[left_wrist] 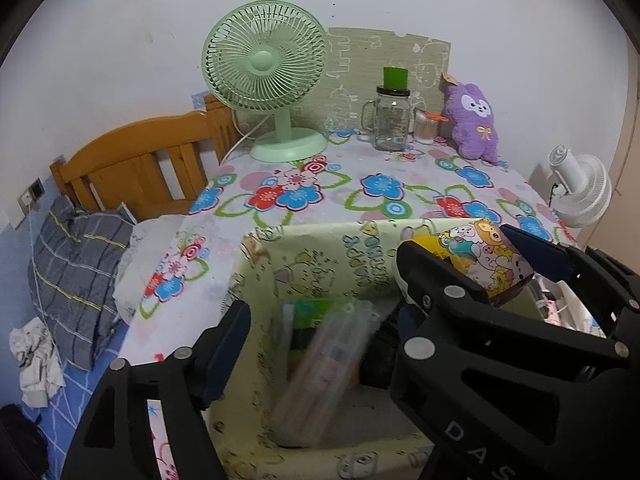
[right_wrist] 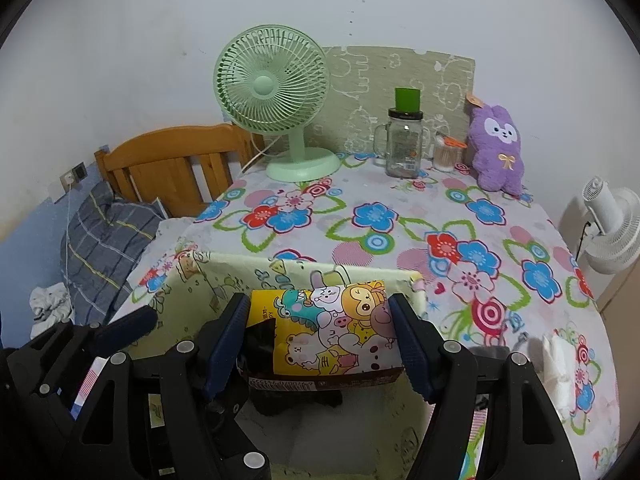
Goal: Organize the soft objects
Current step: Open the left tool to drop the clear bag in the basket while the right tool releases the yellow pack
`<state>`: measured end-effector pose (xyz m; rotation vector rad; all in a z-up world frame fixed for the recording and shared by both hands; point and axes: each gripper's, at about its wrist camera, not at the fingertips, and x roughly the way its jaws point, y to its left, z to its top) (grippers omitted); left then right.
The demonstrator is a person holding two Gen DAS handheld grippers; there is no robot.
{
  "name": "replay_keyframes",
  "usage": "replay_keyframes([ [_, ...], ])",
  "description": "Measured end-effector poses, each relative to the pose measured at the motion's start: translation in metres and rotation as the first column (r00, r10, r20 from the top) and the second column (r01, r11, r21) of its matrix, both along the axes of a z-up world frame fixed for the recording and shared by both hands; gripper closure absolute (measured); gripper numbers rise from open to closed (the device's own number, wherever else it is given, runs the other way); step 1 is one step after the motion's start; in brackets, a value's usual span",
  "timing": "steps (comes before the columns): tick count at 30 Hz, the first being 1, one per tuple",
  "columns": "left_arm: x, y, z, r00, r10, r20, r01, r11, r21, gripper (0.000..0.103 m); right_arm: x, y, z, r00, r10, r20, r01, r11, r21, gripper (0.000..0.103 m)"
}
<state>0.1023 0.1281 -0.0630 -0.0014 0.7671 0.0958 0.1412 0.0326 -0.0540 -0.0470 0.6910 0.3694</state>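
Observation:
My right gripper [right_wrist: 320, 336] is shut on a yellow cartoon-print packet [right_wrist: 336, 332] and holds it over the open pale-green fabric storage box [right_wrist: 200, 276]. The same packet shows in the left wrist view [left_wrist: 480, 256] between the right gripper's fingers. My left gripper [left_wrist: 320, 320] is open over the box [left_wrist: 312, 248]. A blurred clear packet [left_wrist: 324, 376] lies loose below it inside the box, among other packs. A purple plush toy [right_wrist: 496, 152] sits at the table's far right.
The table has a floral cloth [right_wrist: 360, 220]. At its back stand a green desk fan [right_wrist: 276, 100], a glass mug jar with green lid [right_wrist: 404, 144] and a cotton-swab jar [right_wrist: 446, 156]. A folded tissue [right_wrist: 556, 364] lies right. A bed with pillow [left_wrist: 76, 256] is left; a white fan [right_wrist: 612, 232] is right.

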Motion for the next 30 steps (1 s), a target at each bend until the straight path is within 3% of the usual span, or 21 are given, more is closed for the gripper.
replay_keyframes([
  [5, 0.002, 0.003, -0.002, 1.000, 0.004, -0.005, -0.004, 1.000, 0.012, 0.019, 0.007, 0.007, -0.002, 1.000, 0.027, -0.012, -0.027, 1.000, -0.011, 0.026],
  [14, 0.003, 0.001, -0.003, 1.000, -0.015, -0.017, 0.014, 1.000, -0.005, 0.012, 0.010, 0.011, -0.006, 0.999, 0.044, -0.017, -0.045, 0.999, -0.019, 0.005],
  [22, 0.003, -0.004, -0.003, 0.999, -0.013, -0.044, 0.014, 1.000, 0.003, 0.010, 0.013, 0.008, -0.008, 0.997, 0.047, -0.064, -0.049, 0.999, -0.019, 0.004],
  [30, -0.005, -0.005, 0.006, 1.000, 0.015, -0.021, -0.015, 1.000, 0.008, 0.006, 0.009, 0.000, 0.000, 0.998, 0.056, -0.028, -0.057, 0.998, -0.026, 0.004],
])
